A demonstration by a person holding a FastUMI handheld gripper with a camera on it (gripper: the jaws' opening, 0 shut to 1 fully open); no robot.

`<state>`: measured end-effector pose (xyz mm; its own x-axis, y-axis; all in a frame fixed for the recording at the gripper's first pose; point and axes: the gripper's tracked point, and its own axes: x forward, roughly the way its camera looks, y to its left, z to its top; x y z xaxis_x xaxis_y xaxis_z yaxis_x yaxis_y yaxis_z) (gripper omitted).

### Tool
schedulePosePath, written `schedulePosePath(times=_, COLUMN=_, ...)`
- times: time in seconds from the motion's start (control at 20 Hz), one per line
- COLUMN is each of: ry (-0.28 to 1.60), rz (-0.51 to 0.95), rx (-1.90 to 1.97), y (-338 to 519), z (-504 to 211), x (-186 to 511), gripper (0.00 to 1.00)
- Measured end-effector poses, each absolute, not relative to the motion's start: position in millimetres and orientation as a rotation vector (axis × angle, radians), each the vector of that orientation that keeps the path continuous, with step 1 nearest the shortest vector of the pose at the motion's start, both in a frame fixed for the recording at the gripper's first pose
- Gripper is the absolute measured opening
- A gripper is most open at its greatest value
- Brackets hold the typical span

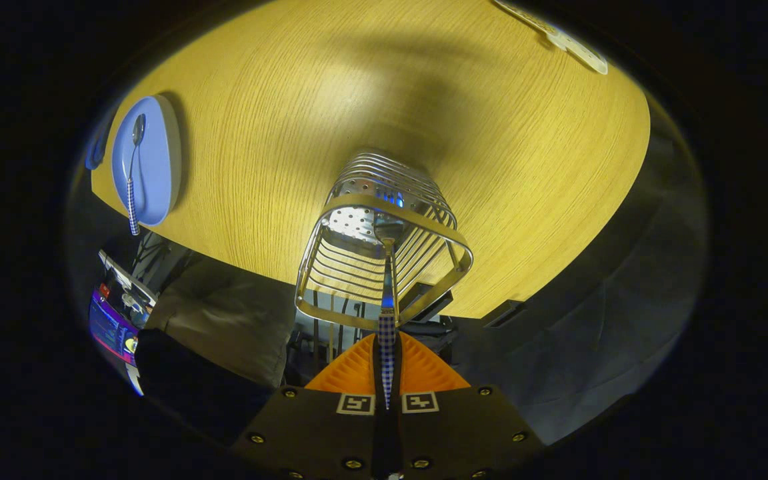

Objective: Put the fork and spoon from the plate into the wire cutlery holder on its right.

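Observation:
My gripper (387, 357) is shut on the checked handle of the fork (387, 293), both fingers pressing on it. The fork hangs head down from the fingers, its metal end inside the wire cutlery holder (331, 240), which stands directly below and ahead of the fingers on the wooden table (491, 147). The fork's tines are hard to make out against the holder's perforated bottom. Far off to the left of the holder lies the blue plate (157, 160) with the spoon (134, 173) on it, bowl away from the table edge, checked handle overhanging the plate's rim.
A white flat object (567, 40) lies on the table's far side, well beyond the holder. Past the table's near edge are a dark padded seat (224, 320) and a lit screen (114, 330) low on the left.

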<state>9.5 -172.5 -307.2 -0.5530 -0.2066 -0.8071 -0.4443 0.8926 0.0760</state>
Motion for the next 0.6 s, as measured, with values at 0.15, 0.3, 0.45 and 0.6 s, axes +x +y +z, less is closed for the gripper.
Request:
schedulePosePath(times=0.15, ry=2.176, rz=0.324, rx=-0.448, y=-173.5, z=-311.0, x=8.4, gripper=0.01)
schedulePosePath(times=0.3, ry=2.167, rz=0.316, rx=-0.442, y=-174.3, z=-311.8, x=6.5, gripper=0.04)
schedulePosePath(times=0.45, ry=2.153, rz=0.305, rx=-0.427, y=-172.9, z=-311.7, x=9.2, gripper=0.09)
schedulePosePath(times=0.6, ry=2.126, rz=0.298, rx=-0.411, y=-171.5, z=-309.7, x=11.0, gripper=0.10)
